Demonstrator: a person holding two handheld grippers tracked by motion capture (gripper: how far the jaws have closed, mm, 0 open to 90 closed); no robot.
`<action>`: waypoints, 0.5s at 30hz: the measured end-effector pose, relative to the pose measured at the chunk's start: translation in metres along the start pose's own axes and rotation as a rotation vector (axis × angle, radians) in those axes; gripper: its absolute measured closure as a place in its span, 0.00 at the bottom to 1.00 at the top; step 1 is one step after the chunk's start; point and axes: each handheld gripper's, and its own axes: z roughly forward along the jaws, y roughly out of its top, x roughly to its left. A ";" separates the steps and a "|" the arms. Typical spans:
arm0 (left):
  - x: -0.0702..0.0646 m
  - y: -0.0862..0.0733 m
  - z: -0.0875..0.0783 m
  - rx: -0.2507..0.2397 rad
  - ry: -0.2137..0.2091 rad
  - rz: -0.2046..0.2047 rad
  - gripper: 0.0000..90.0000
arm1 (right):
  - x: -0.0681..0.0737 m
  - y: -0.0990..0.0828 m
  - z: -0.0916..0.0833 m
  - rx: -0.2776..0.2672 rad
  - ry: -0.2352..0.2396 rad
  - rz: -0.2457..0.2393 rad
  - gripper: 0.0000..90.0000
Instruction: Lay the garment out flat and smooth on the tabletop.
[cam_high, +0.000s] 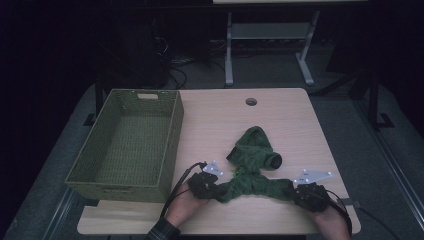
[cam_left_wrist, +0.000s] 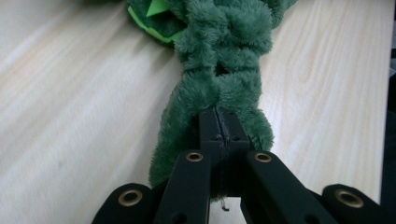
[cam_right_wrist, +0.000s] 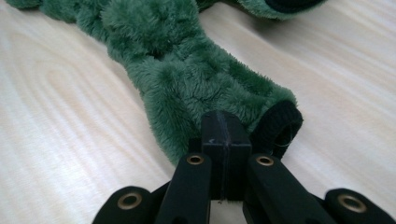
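Observation:
A dark green fleece garment (cam_high: 252, 160) lies crumpled on the wooden table (cam_high: 280, 115), with two sleeve-like ends stretched toward the front edge. My left gripper (cam_high: 212, 185) is shut on the left end, whose fuzzy fabric (cam_left_wrist: 219, 79) runs away from the closed jaws. A bright green patch (cam_left_wrist: 149, 18) shows at the far end of that fabric. My right gripper (cam_high: 295, 190) is shut on the right end (cam_right_wrist: 187, 79), beside its black ribbed cuff (cam_right_wrist: 280, 126). Both ends rest on the tabletop.
A green woven basket (cam_high: 131, 142) stands at the table's left side, overhanging the edge. A round cable hole (cam_high: 251, 101) sits near the far edge. A white table frame (cam_high: 270, 40) stands on the floor beyond.

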 end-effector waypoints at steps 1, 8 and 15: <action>-0.001 -0.002 -0.001 -0.004 -0.002 -0.008 1.00 | 0.001 -0.001 0.000 -0.001 0.004 0.002 1.00; -0.002 0.001 -0.010 -0.045 -0.008 -0.021 0.90 | 0.005 -0.001 -0.007 -0.033 0.003 0.004 0.90; 0.008 0.019 -0.028 -0.114 0.046 -0.031 0.73 | -0.007 0.018 -0.014 -0.123 -0.023 0.031 0.76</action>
